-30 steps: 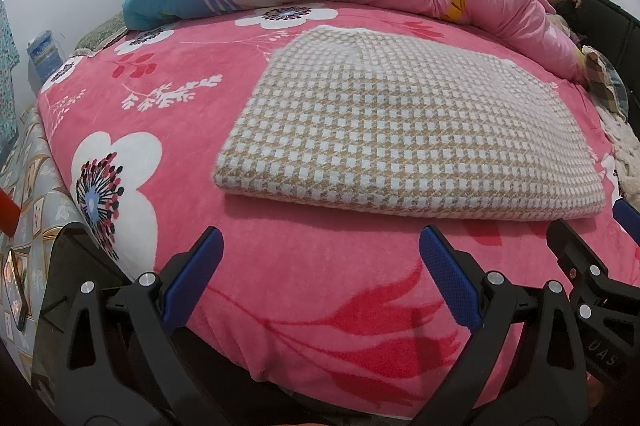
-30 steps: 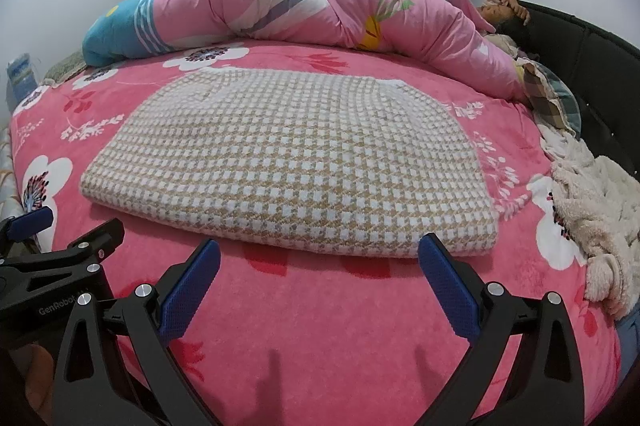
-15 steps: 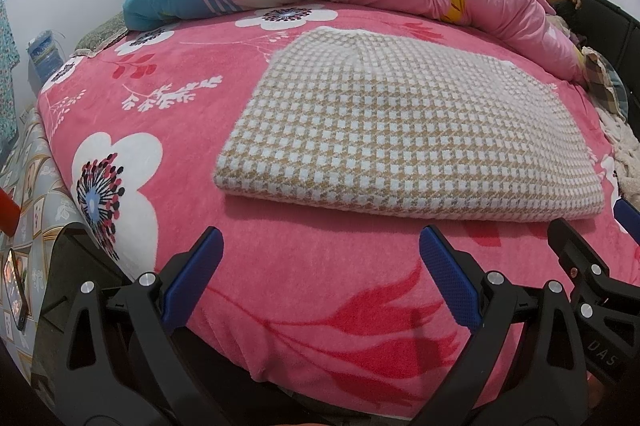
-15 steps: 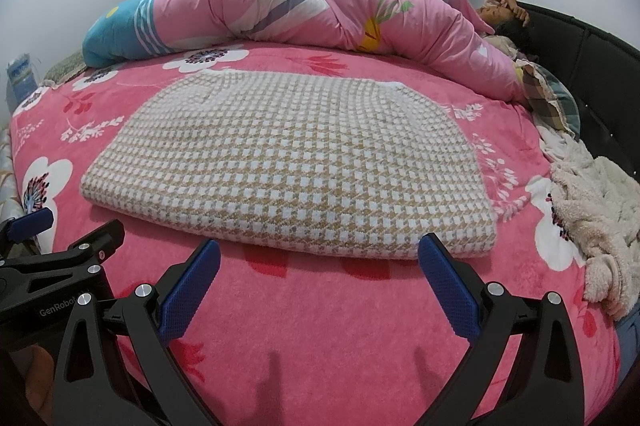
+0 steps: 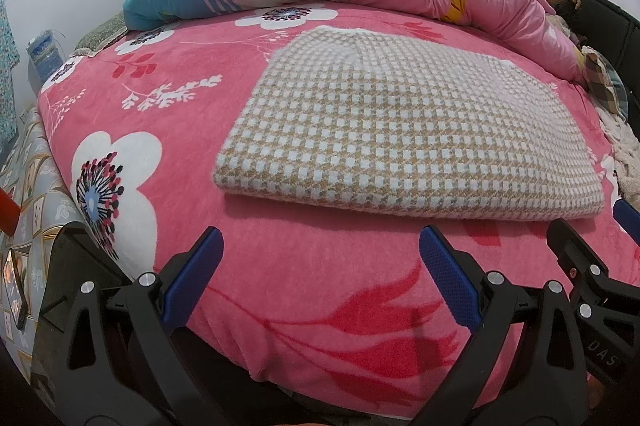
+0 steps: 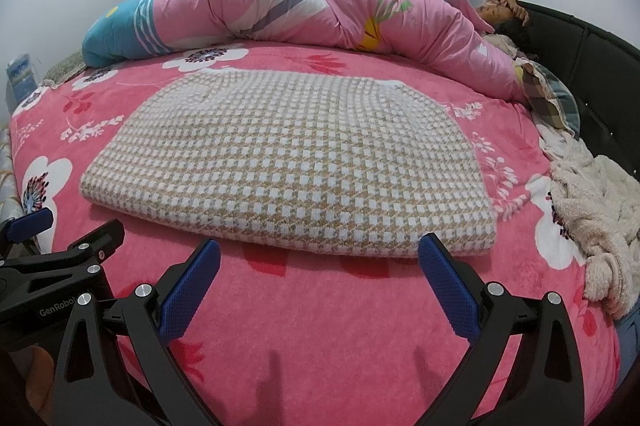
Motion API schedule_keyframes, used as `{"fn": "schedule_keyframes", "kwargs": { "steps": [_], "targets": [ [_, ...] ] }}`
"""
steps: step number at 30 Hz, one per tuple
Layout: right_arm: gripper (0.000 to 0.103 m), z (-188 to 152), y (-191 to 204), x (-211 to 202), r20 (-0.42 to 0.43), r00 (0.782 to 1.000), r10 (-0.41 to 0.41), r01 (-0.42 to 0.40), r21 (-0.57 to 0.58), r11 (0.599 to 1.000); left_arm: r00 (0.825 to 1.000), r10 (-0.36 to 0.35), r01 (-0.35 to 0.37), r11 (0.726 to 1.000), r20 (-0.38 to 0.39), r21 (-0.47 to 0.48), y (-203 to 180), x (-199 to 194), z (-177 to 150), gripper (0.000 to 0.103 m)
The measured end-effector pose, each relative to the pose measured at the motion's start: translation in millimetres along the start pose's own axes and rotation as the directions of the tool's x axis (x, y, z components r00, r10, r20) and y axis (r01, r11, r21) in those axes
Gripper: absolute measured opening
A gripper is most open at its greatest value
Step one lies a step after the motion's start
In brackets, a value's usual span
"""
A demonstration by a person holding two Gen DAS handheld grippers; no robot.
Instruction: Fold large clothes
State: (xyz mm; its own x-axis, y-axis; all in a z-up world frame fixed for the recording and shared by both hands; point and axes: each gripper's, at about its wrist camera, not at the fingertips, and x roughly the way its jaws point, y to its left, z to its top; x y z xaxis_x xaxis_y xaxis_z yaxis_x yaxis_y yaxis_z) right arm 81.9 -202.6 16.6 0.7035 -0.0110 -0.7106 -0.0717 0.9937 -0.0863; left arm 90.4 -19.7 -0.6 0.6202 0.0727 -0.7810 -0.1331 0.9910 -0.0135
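A beige-and-white checked garment (image 5: 404,134) lies folded into a flat rectangle on the pink flowered bed; it also shows in the right wrist view (image 6: 288,162). My left gripper (image 5: 320,262) is open and empty, hovering over the bed's near edge, short of the garment's front fold. My right gripper (image 6: 320,266) is open and empty, just short of the same fold, toward its right end. The right gripper shows at the right edge of the left wrist view (image 5: 596,266), and the left gripper at the left edge of the right wrist view (image 6: 52,258).
A pink duvet (image 6: 320,10) covers people lying along the far side of the bed. A cream fleece blanket (image 6: 600,210) is bunched at the right by the black headboard (image 6: 600,66). The bed's rounded edge (image 5: 48,162) drops off at the left.
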Motion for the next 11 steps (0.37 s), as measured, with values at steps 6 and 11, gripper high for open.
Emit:
{"fn": "schedule_keyframes", "kwargs": {
  "steps": [6, 11],
  "targets": [
    [0.096, -0.2, 0.3, 0.2, 0.000, 1.000, -0.001, 0.001, 0.001, 1.000, 1.000, 0.001, -0.001, 1.000, 0.001, 0.000, -0.1, -0.2, 0.0, 0.095],
    [0.096, -0.2, 0.1, 0.3, 0.000, 1.000, -0.001, 0.001, 0.001, 1.000, 1.000, 0.000, 0.000, 1.000, 0.000, -0.001, -0.1, -0.3, -0.1, 0.095]
  ]
}}
